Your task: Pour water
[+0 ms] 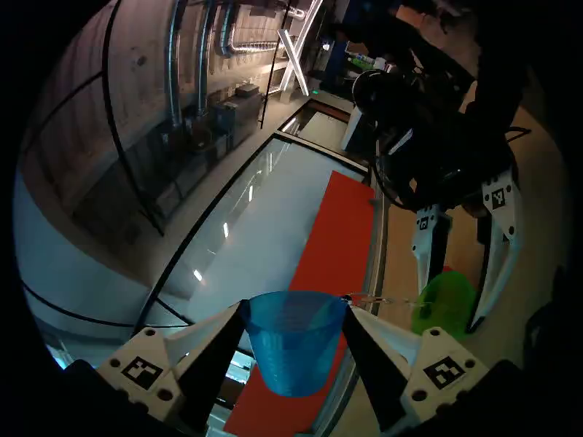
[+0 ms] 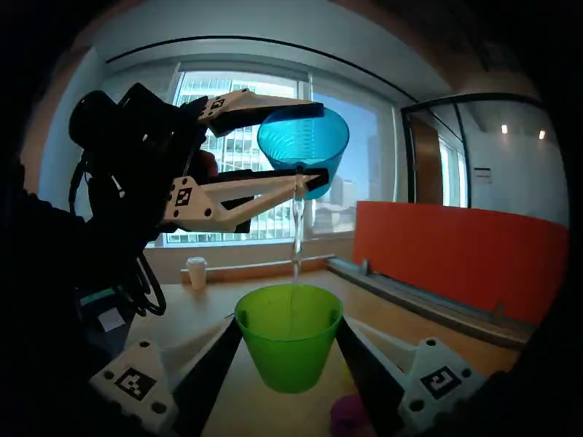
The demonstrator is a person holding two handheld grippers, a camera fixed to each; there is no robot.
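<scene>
Blue cup (image 1: pixel 295 353) sits nearest the lens in the left gripper view. Your left gripper (image 1: pixel 294 312) pinches it from both sides, jaws parted just to the cup's width. From the right gripper view, that cup is tipped onto its side with its long axis near level. One finger is above it and one below. Its low lip hangs above the green cup (image 2: pixel 289 349).

A thin stream of water (image 2: pixel 296 233) runs from that lip straight down into the green cup. The two cups are apart, blue well above green.

Your right gripper (image 2: pixel 288 322) clamps the green cup from both sides, partly open to fit it. This cup stands upright, mouth up, long axis vertical, over the wooden table (image 2: pixel 408 320).

Background: orange panel (image 2: pixel 466 247) to the right, window (image 2: pixel 233 87) behind, and a paper cup (image 2: pixel 196 272) on the sill.
</scene>
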